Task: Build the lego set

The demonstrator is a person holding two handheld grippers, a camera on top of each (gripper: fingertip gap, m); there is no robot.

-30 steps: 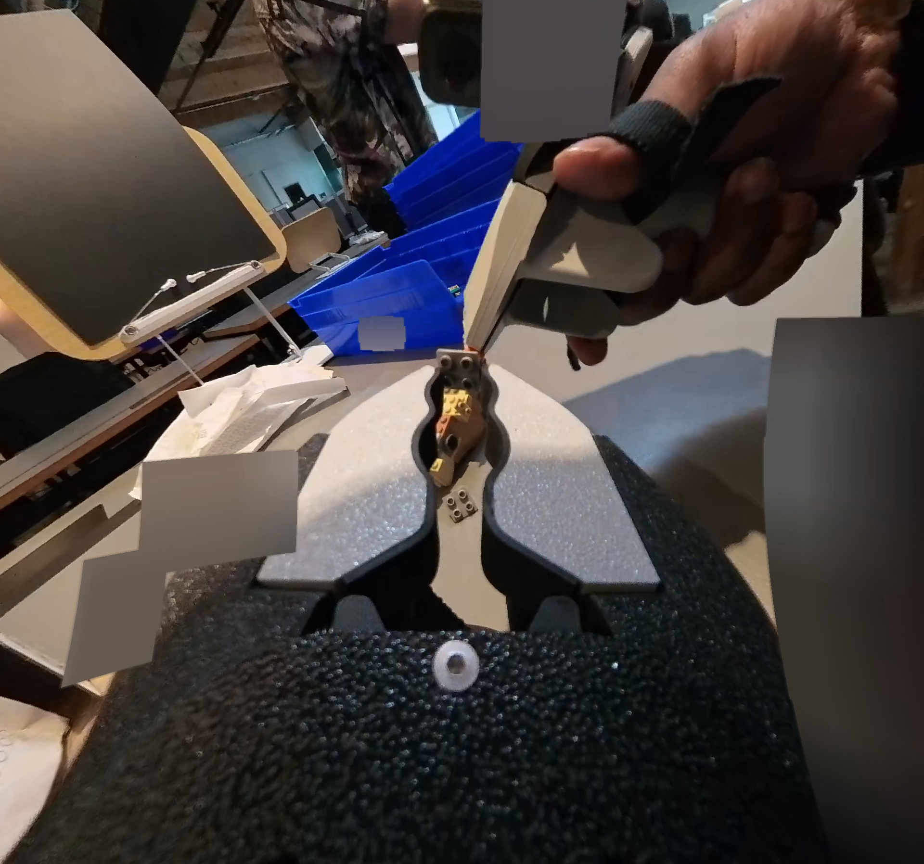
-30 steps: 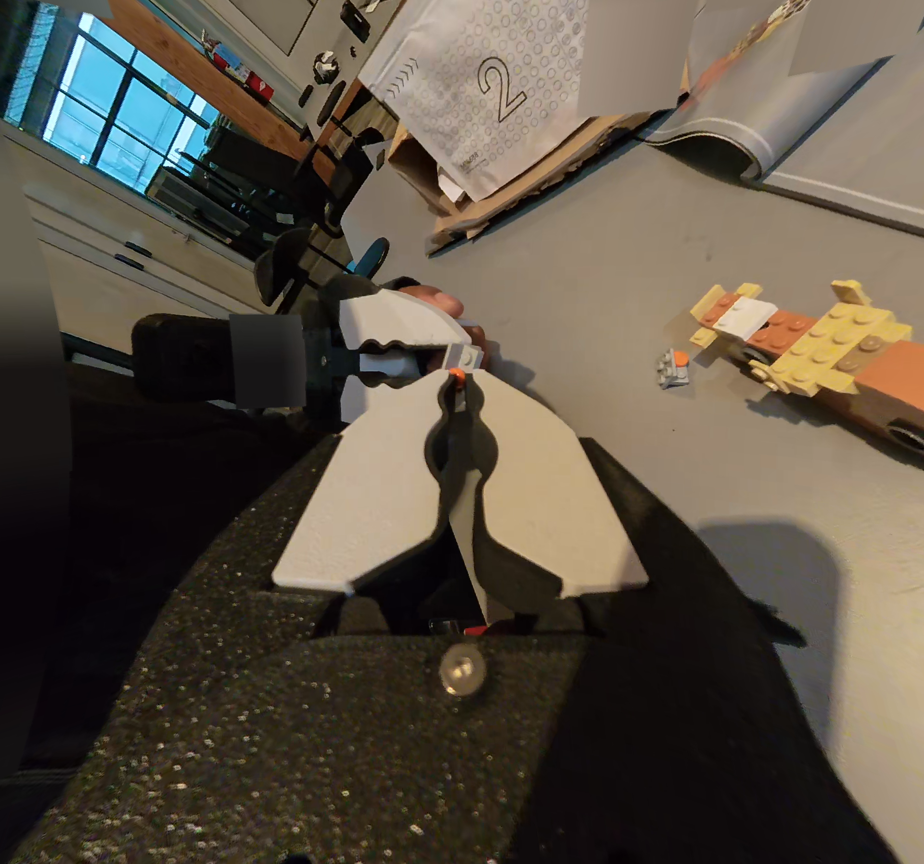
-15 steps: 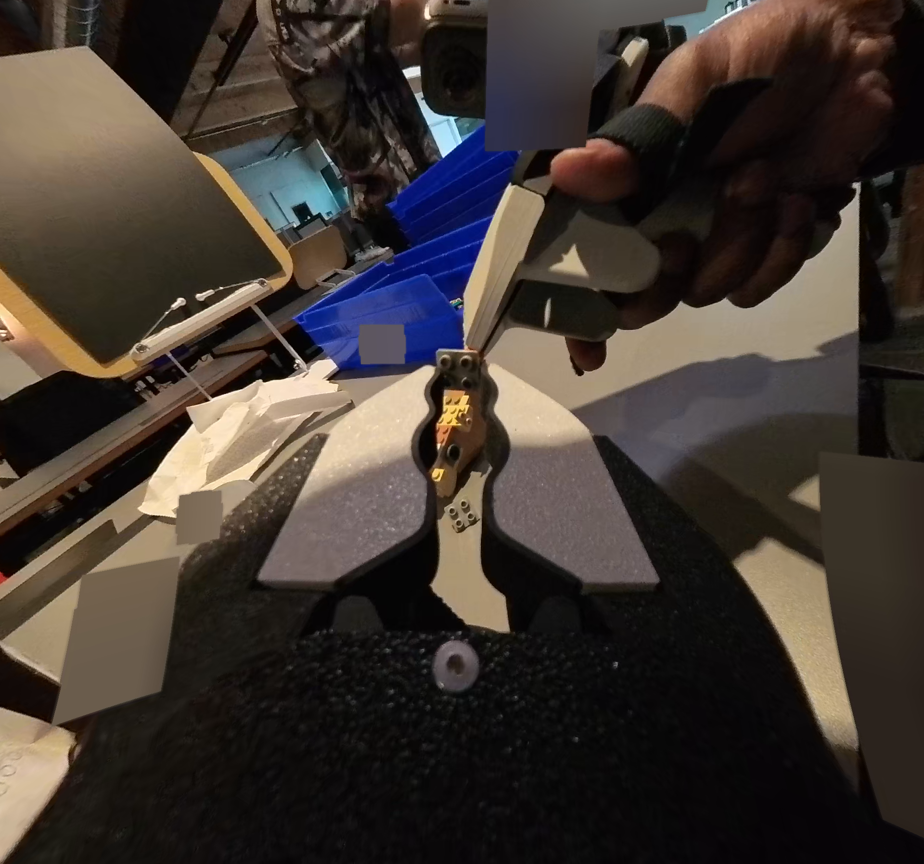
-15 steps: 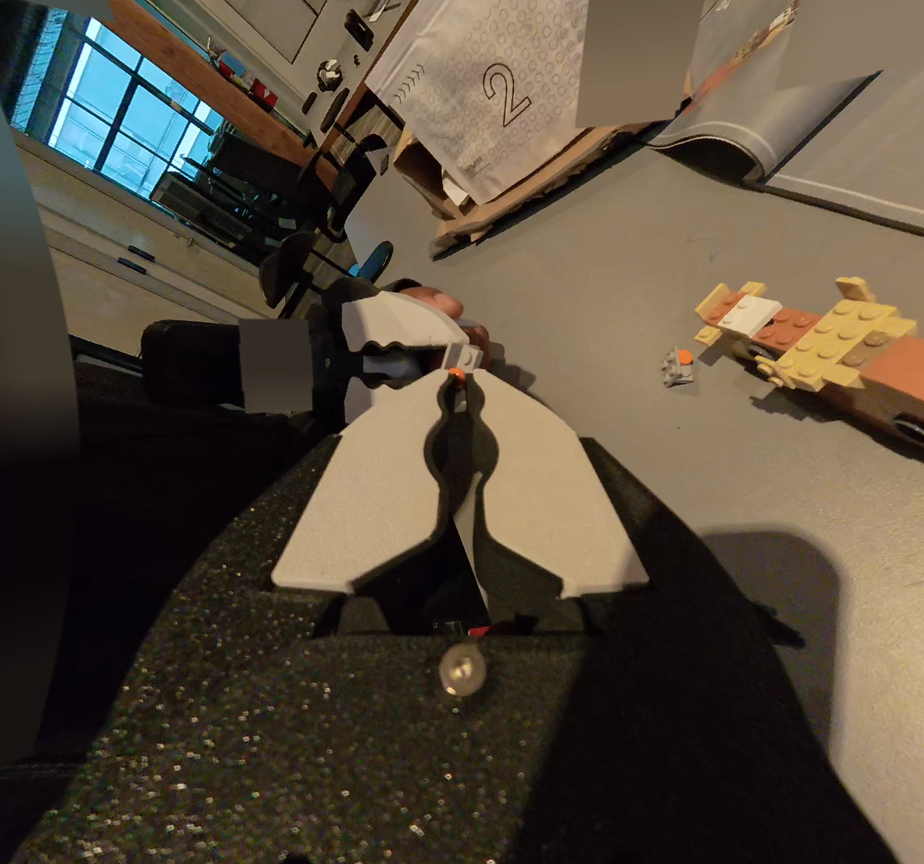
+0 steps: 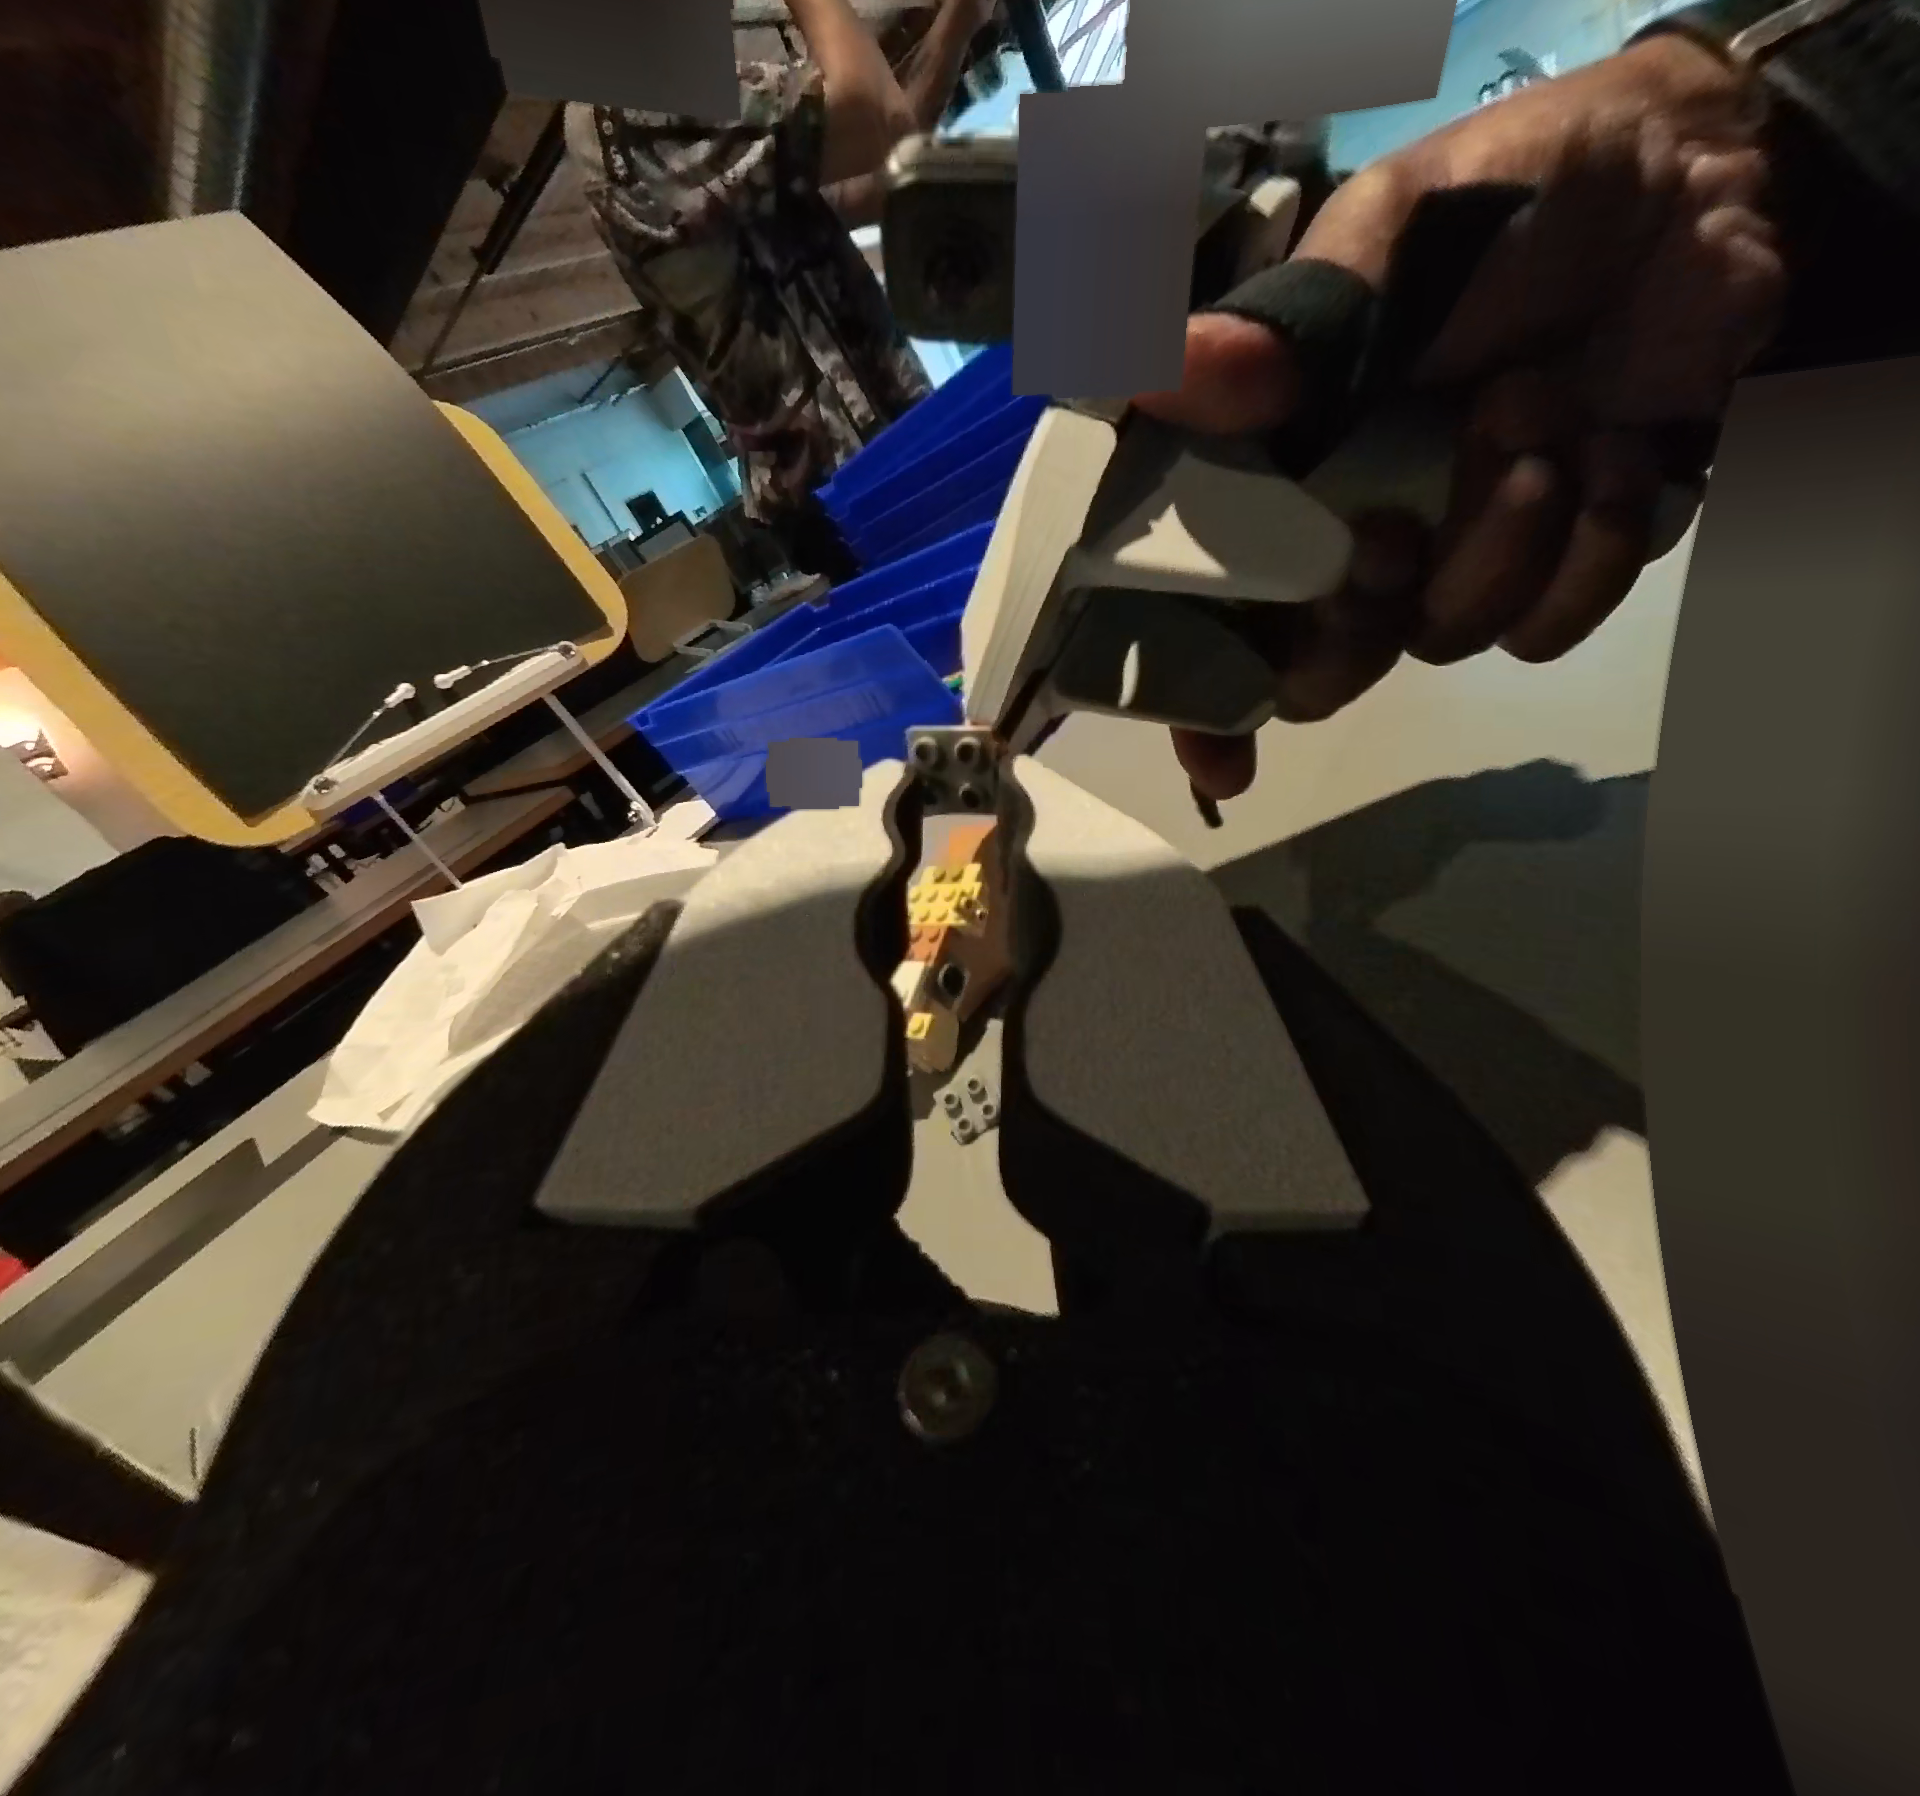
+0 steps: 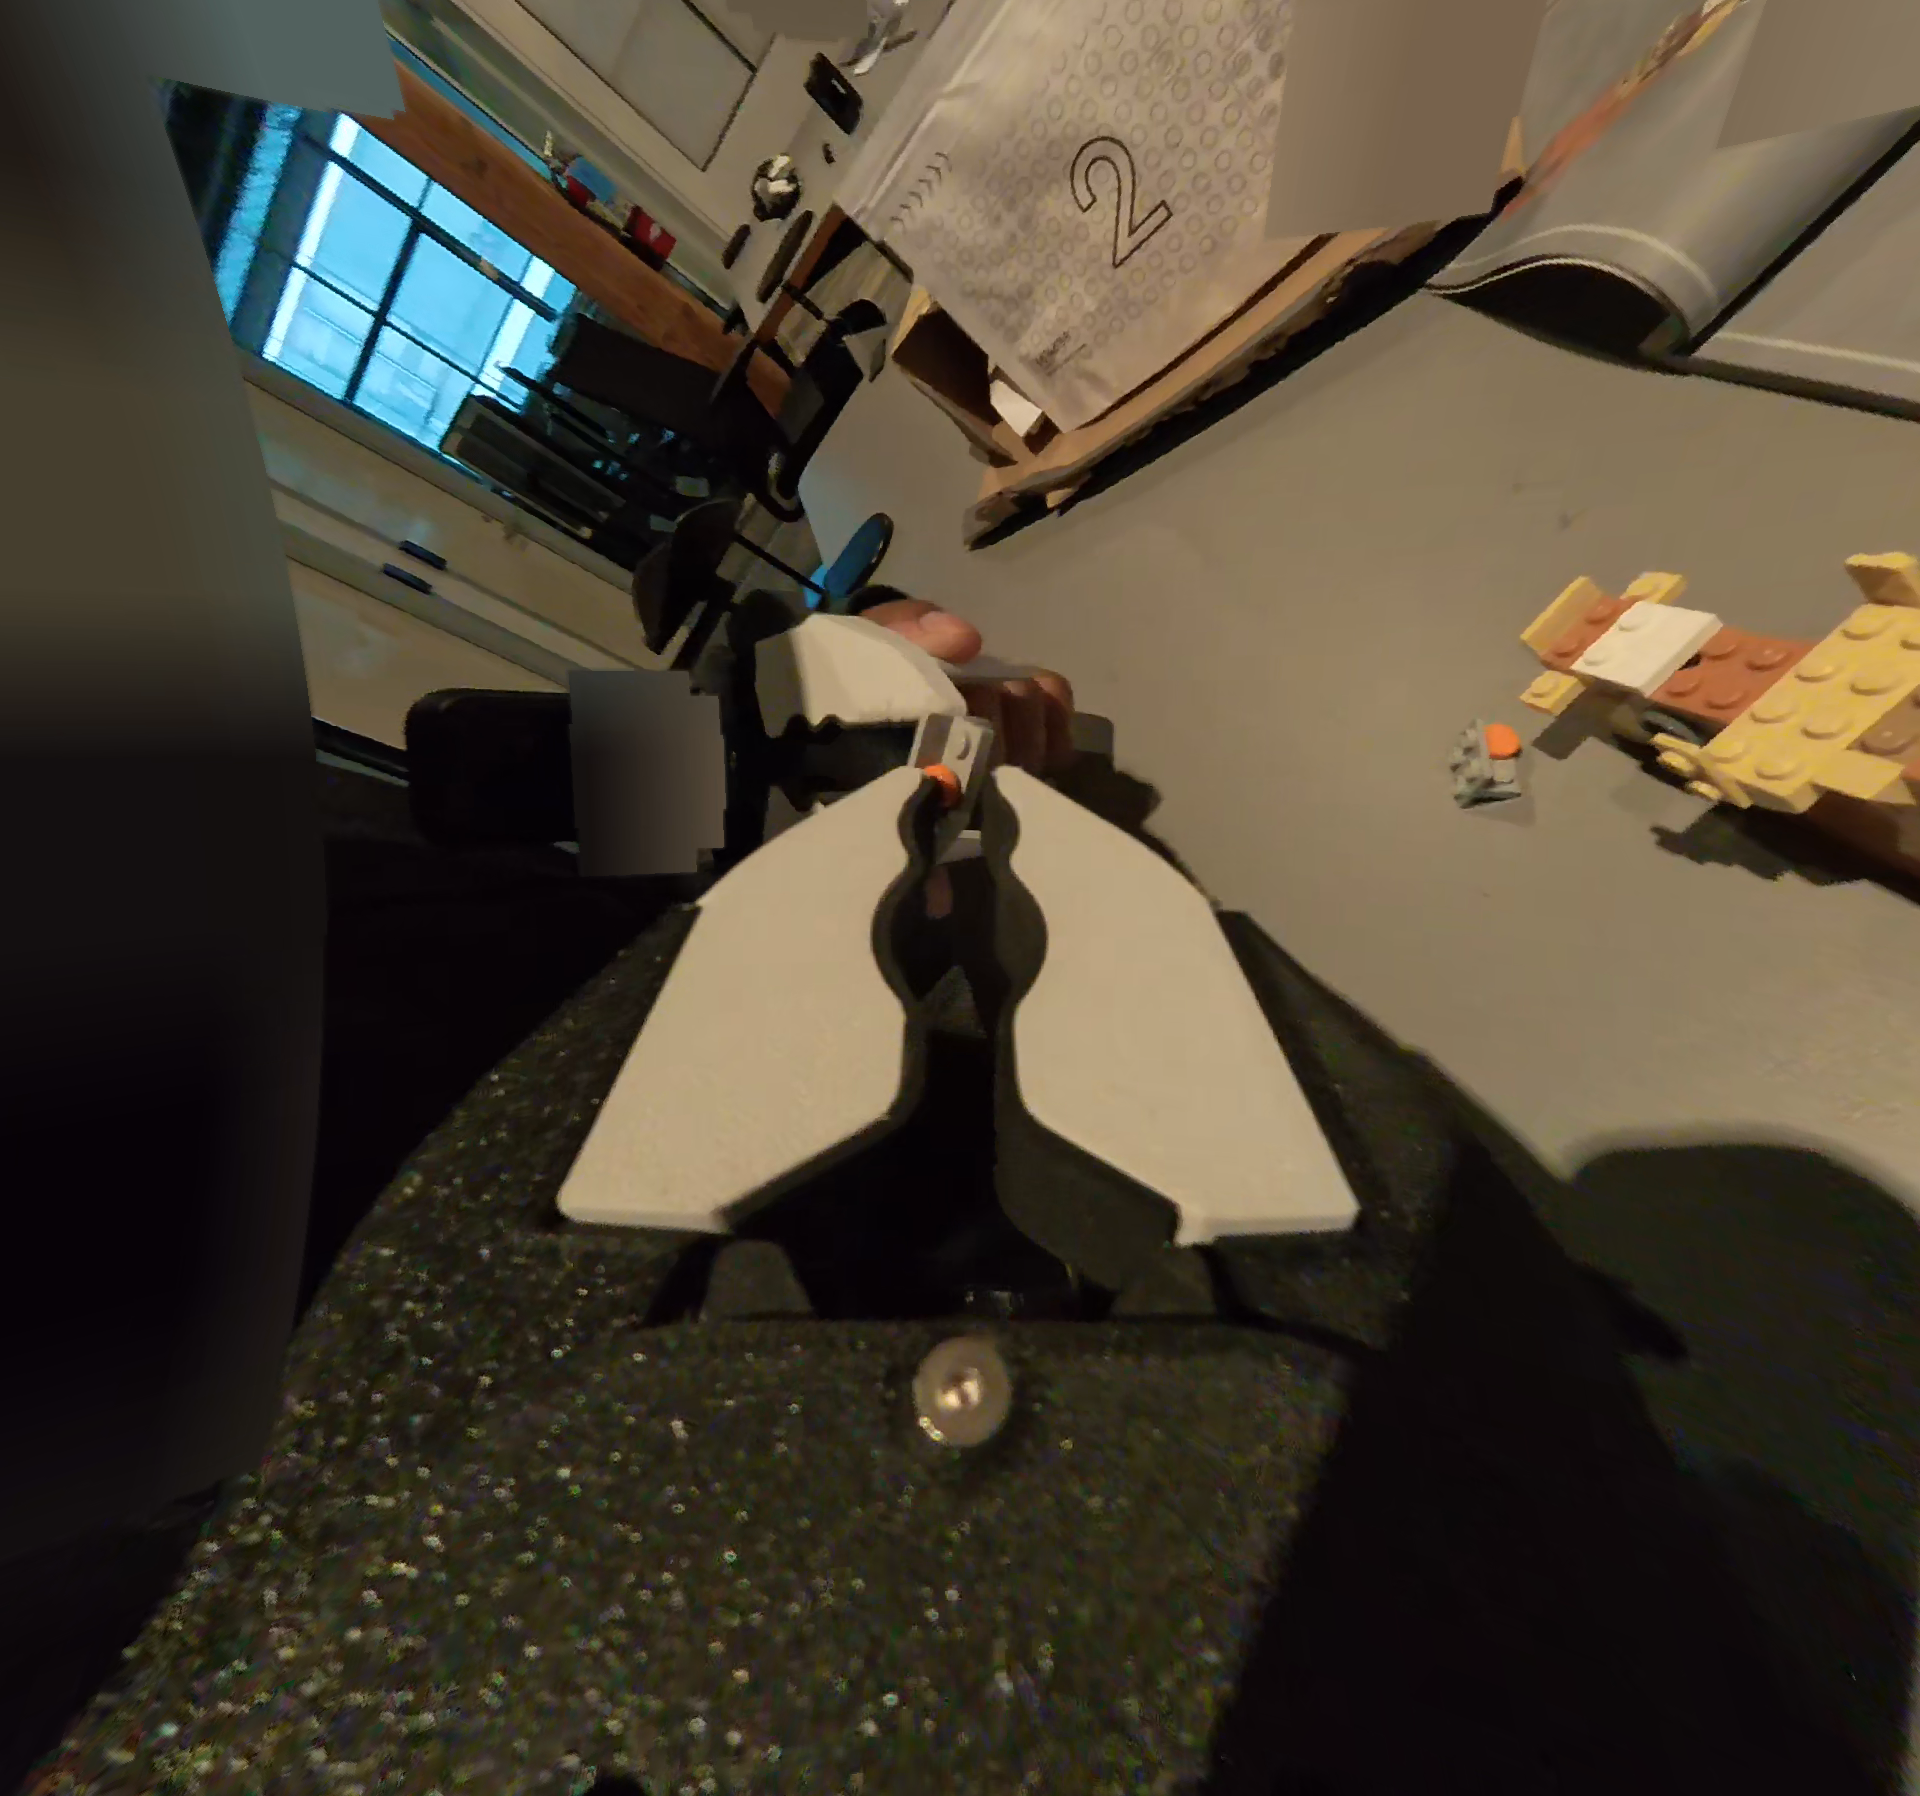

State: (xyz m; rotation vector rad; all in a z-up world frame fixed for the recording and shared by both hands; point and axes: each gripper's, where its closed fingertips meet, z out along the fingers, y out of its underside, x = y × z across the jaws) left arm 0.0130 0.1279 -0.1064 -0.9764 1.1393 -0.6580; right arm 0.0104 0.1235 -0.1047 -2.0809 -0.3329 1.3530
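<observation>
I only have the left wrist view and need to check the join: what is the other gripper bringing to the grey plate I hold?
Observer: The right gripper is shut on a small orange round piece, held at your grey plate.
Operator: Is the loose grey piece on the table bare?
Observer: No, the loose grey piece carries an orange stud.
Operator: Where is the booklet?
Observer: The open booklet lies beyond the model, beside a paper bag.
</observation>
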